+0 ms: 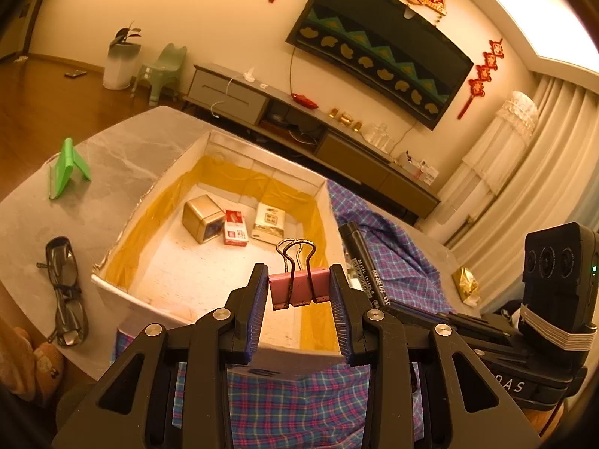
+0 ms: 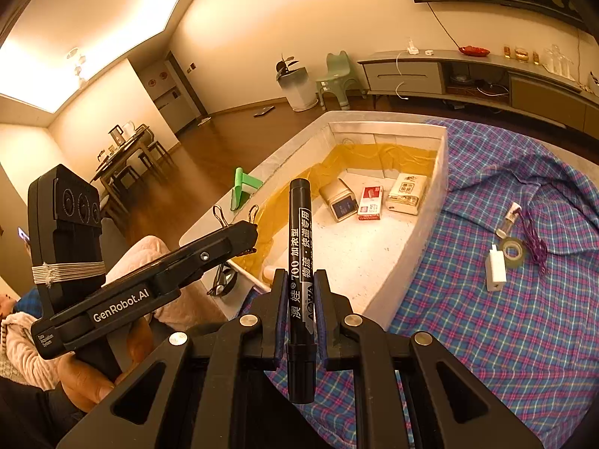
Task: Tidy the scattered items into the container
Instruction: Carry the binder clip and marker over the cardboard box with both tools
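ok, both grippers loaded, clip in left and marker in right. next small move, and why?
Probably carry both a bit further over the white box and open the jaws. The left gripper grips the pink binder clip just above the near rim, and the right gripper clamps the black marker short of it; three items already lie inside.

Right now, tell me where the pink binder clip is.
The binder clip is held in the left gripper, above the near edge of the white box. The right gripper's black marker is just to its right.
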{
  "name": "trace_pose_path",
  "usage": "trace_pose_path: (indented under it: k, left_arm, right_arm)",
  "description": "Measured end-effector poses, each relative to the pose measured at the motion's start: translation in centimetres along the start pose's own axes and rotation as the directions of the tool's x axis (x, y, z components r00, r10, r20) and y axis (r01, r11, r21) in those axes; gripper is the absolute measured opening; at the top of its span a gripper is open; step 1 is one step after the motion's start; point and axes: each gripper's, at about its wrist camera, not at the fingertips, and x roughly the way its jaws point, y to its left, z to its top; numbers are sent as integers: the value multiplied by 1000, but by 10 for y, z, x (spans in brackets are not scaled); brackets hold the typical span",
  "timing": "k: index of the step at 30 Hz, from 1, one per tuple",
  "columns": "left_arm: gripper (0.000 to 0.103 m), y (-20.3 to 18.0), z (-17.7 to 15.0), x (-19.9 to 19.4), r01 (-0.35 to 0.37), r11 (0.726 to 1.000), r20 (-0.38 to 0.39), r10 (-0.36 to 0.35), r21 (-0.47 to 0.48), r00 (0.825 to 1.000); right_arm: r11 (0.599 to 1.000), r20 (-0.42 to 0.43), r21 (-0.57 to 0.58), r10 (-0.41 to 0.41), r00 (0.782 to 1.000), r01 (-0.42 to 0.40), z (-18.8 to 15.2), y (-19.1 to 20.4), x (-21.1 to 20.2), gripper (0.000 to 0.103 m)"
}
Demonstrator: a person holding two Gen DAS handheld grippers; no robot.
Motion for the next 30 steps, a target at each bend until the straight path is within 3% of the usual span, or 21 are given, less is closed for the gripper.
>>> trace_pose_path:
  k: [16,30]
  left_arm:
    - [34,18,24,16,-28,1000,-11,28,8,1000]
    - [34,31,33,51,-84,996,-114,85,11,990]
  right_arm:
    - [1000,-25,-17,-9,1000,9,27,1,32,15]
    - [999,-65,-24,-43,997,42,42,-9,62,15]
